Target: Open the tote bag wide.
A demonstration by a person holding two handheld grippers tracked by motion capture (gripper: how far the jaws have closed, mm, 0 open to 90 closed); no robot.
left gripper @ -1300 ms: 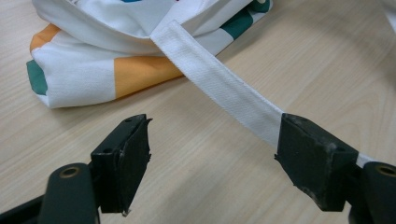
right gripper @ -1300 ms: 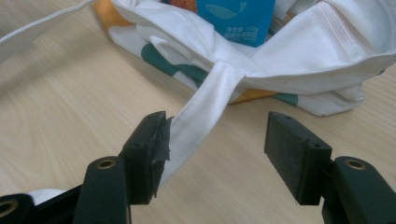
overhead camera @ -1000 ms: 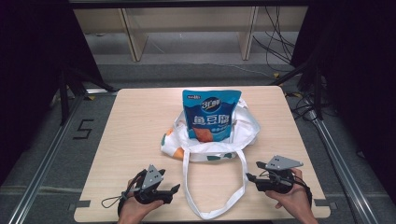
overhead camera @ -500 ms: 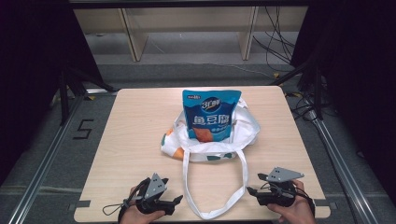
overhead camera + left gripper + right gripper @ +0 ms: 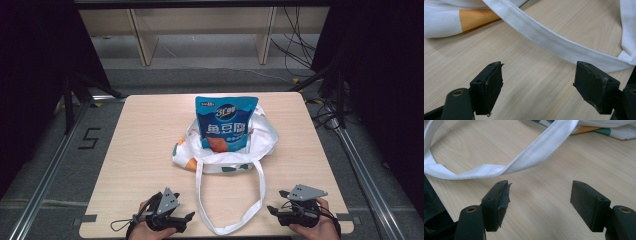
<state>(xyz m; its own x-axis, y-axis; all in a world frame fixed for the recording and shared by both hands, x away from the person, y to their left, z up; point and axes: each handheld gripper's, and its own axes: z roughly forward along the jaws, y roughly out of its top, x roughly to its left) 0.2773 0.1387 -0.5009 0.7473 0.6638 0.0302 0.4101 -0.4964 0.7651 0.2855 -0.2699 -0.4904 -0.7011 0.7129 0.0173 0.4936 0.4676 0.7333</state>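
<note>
On my left, the left claw (image 5: 186, 218) sits low at the near edge of the bench (image 5: 145, 150), jaws spread wide and holding nothing. In the left gripper view the white strap (image 5: 554, 41) of the tote bag (image 5: 227, 150) crosses just ahead of the pads, lying flat on the wood, not between them.

In the middle, the tote bag lies slumped with the blue snack pouch (image 5: 225, 122) standing out of its mouth, well apart from both claws. Its long handle loop runs down toward me and ends between my two hands.

On my right, the right claw (image 5: 272, 210) is also wide and empty, with the strap curving just beyond its jaws in the right gripper view.

The risk I see: the strap is thin and flat against the bench, so a closing claw could scrape wood and miss it, or pinch one edge and let it slip. Pulling one side alone could tip the pouch out or drag the bag off line.
</note>
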